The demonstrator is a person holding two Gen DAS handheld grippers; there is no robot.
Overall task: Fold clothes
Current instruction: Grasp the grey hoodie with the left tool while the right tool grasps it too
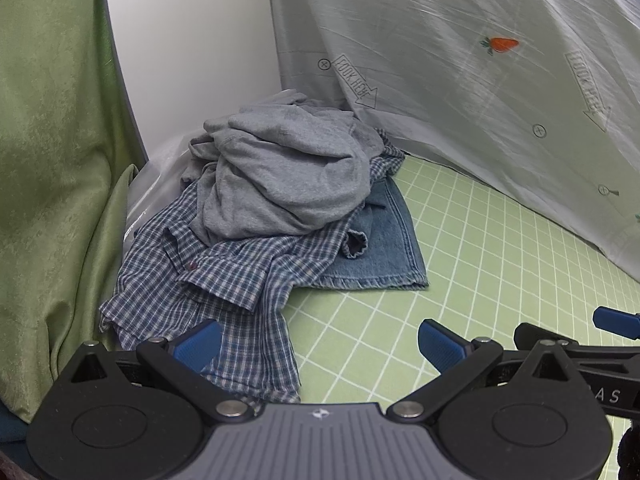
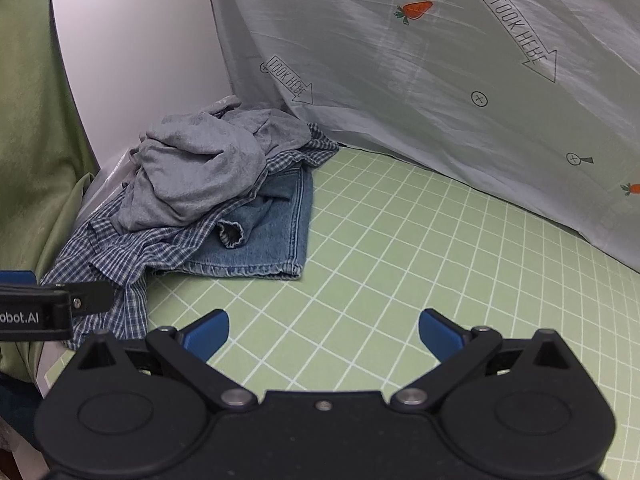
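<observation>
A heap of clothes lies in the far left corner of the green gridded mat (image 1: pixel 460 240) (image 2: pixel 400 240). On top is a crumpled grey garment (image 1: pixel 280 168) (image 2: pixel 196 164). Under it spreads a blue-and-white checked shirt (image 1: pixel 208 280) (image 2: pixel 116 252), and beneath that lies blue denim (image 1: pixel 384 248) (image 2: pixel 276 232). My left gripper (image 1: pixel 320 344) is open, its left finger over the shirt's near hem, nothing between its fingers. My right gripper (image 2: pixel 324 332) is open above bare mat, to the right of the pile. Each gripper shows at the edge of the other's view.
A pale sheet printed with carrots and "LOOK HERE" arrows (image 1: pixel 480 80) (image 2: pixel 440 80) hangs along the back and right. A green curtain (image 1: pixel 52 180) (image 2: pixel 28 160) stands at the left beside a white wall (image 1: pixel 188 40). A clear plastic bag (image 1: pixel 148 188) lies behind the pile.
</observation>
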